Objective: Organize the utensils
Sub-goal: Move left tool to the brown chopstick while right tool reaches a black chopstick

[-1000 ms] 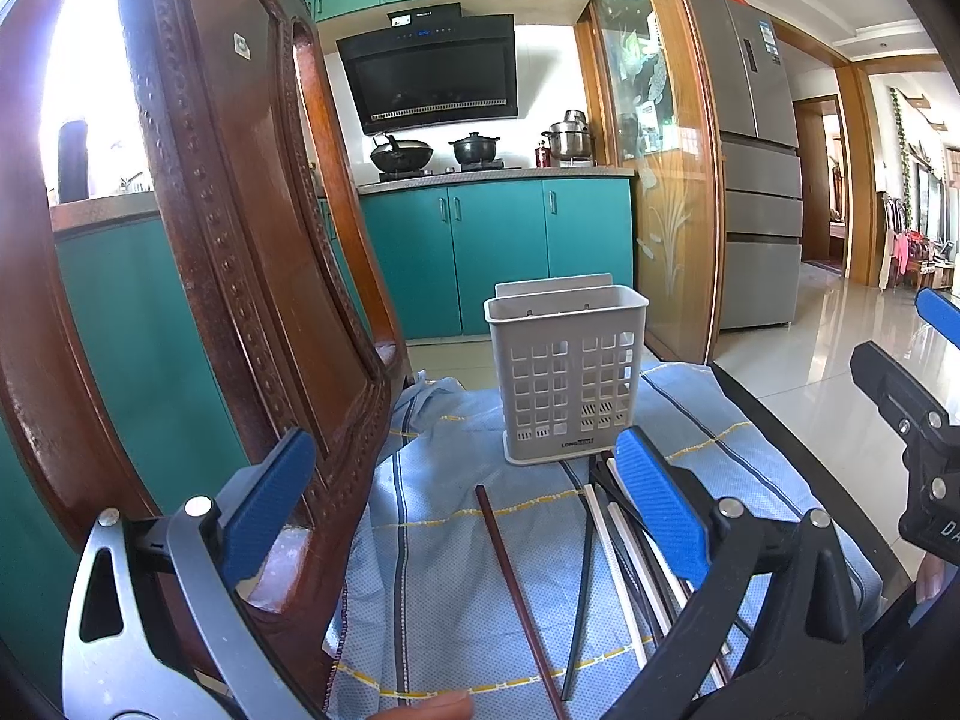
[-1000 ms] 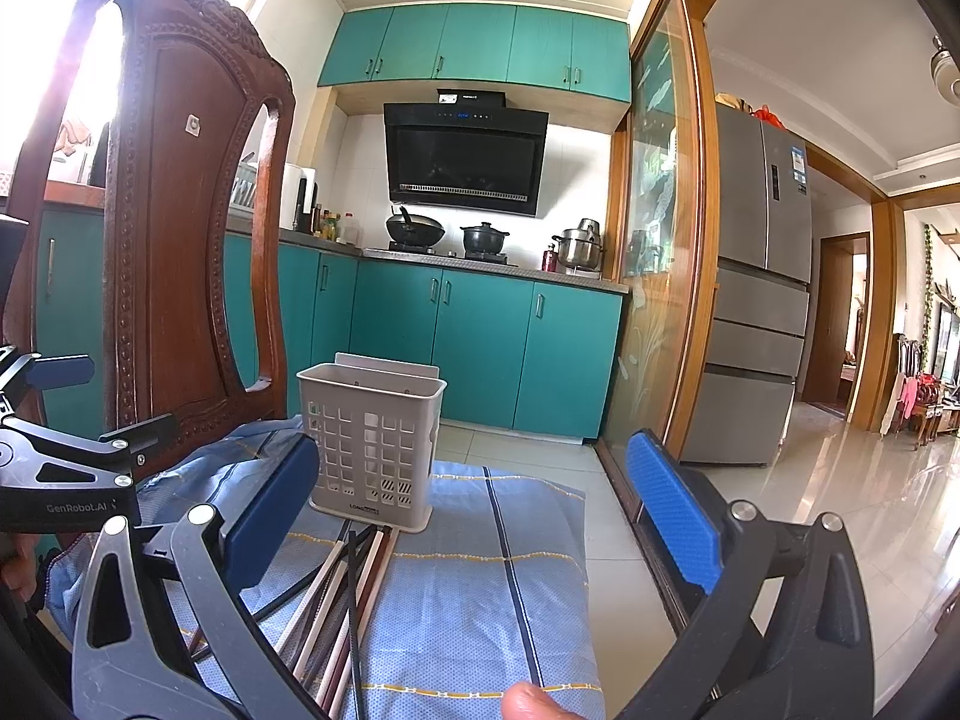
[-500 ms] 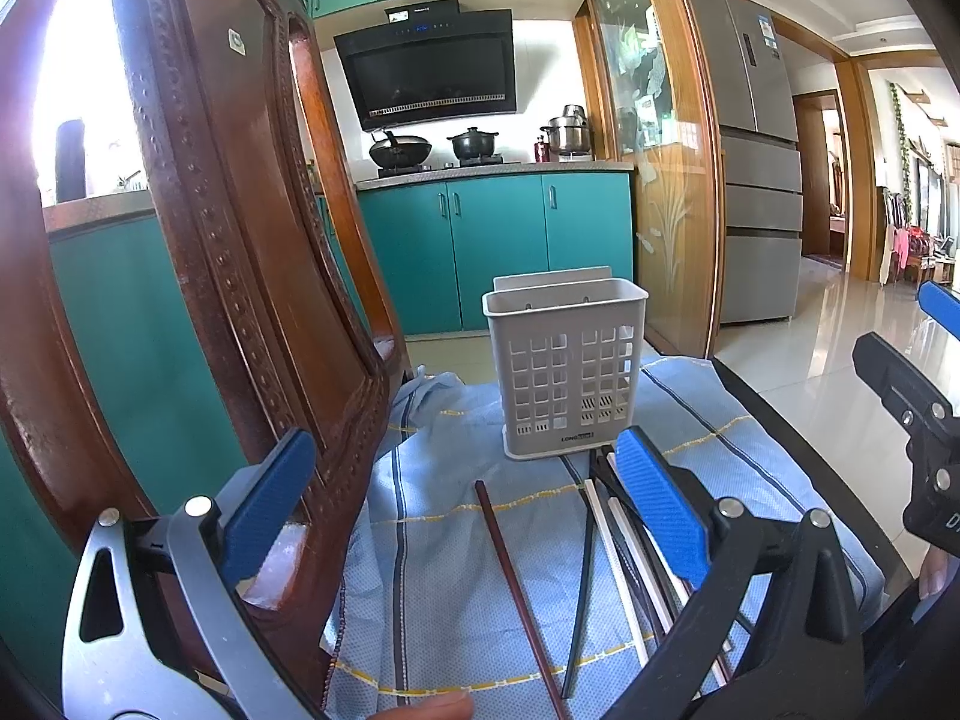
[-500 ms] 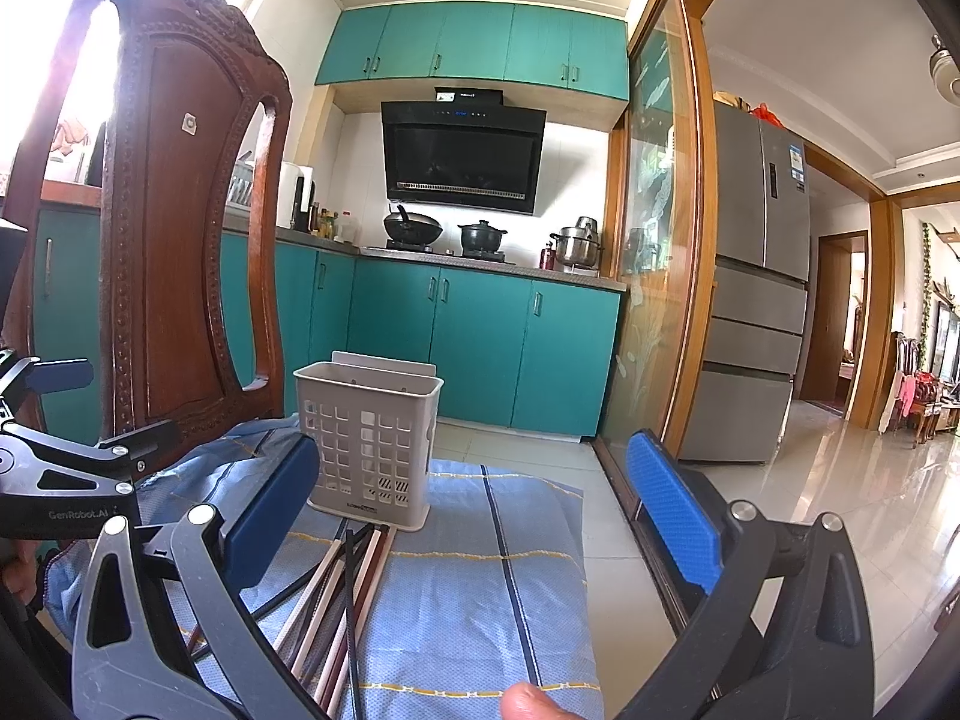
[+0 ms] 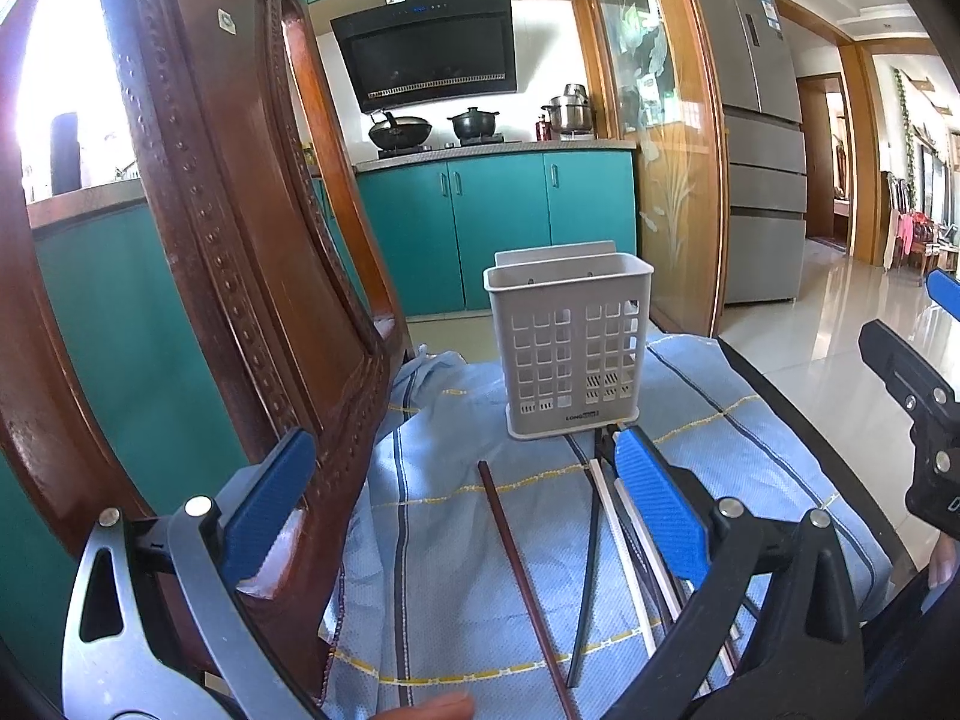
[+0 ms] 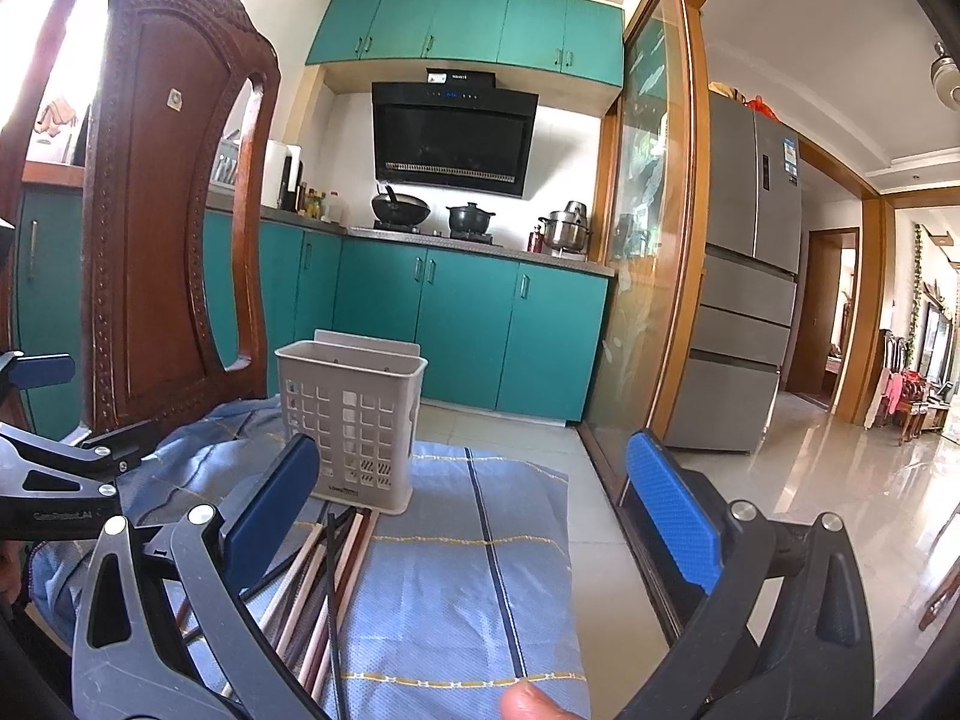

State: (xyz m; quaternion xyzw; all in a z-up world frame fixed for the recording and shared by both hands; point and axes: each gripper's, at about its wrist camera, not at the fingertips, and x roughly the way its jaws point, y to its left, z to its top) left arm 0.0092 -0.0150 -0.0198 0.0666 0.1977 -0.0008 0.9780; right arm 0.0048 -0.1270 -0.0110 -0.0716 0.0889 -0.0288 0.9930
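Still unchanged: your left gripper [image 5: 462, 501] and right gripper [image 6: 474, 501] hover wide open, empty; chopsticks [image 5: 606, 534] lie before the basket [image 5: 570, 354], none stowed.

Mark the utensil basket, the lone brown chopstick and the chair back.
utensil basket [image 5: 569, 354], left wrist view, on its perforated front wall.
brown chopstick [image 5: 516, 558], left wrist view, mid-shaft, lying on the blue cloth.
chair back [image 6: 157, 228], right wrist view, on the central wooden panel.
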